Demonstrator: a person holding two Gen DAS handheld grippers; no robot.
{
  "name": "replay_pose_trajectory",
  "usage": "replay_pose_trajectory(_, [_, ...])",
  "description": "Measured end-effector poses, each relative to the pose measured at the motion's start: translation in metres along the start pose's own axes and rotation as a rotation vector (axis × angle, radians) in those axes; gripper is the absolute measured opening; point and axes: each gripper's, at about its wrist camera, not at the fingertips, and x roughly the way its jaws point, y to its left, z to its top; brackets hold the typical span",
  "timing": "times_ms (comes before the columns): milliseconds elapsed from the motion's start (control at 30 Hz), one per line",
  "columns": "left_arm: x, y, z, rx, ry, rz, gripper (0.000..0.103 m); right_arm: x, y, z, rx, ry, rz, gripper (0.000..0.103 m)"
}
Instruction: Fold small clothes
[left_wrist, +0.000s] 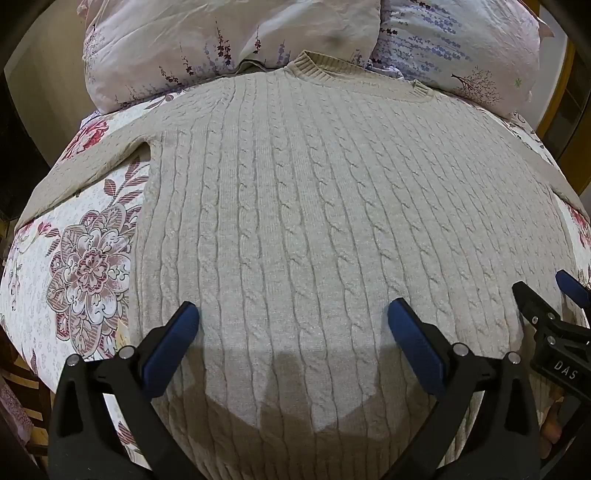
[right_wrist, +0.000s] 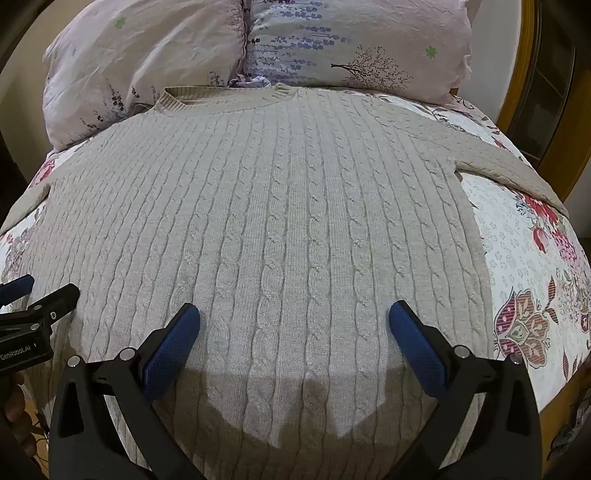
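A beige cable-knit sweater (left_wrist: 314, 206) lies flat and spread out on a floral bedspread (left_wrist: 85, 258), collar away from me, sleeves out to both sides. It also fills the right wrist view (right_wrist: 280, 229). My left gripper (left_wrist: 293, 314) is open and empty, just above the sweater's lower part. My right gripper (right_wrist: 294, 314) is open and empty, likewise above the lower part. The right gripper also shows at the right edge of the left wrist view (left_wrist: 550, 291); the left gripper shows at the left edge of the right wrist view (right_wrist: 44, 291).
Two floral pillows (left_wrist: 229, 40) (right_wrist: 354, 44) lie behind the collar. The bedspread (right_wrist: 528, 266) shows on both sides of the sweater. A wooden frame (right_wrist: 517, 74) stands at the far right. Gripper shadows fall on the sweater's hem area.
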Motion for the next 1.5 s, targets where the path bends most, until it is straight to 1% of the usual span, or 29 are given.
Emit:
replay_pose_trajectory(700, [-0.0001,0.0,0.0,0.0,-0.002,0.0,0.101,0.0009,0.0019,-0.0006,0.0,0.0,0.0,0.102])
replay_pose_trajectory(1300, [-0.0002,0.0,0.0003,0.0,-0.002,0.0,0.101,0.0058,0.0006,0.0027,-0.023,0.026,0.014,0.102])
replay_pose_trajectory(1433, [-0.0002,0.0013,0.0013,0.001,-0.001,-0.002,0.101,0.0056,-0.0007,0.0006,-0.047,0.008,0.034,0.102])
replay_pose_trajectory(1500, [-0.0001,0.0011,0.0,0.004,-0.009,-0.004,0.101,0.0053,-0.0044,0.0029,-0.078,0.015,0.07,0.102])
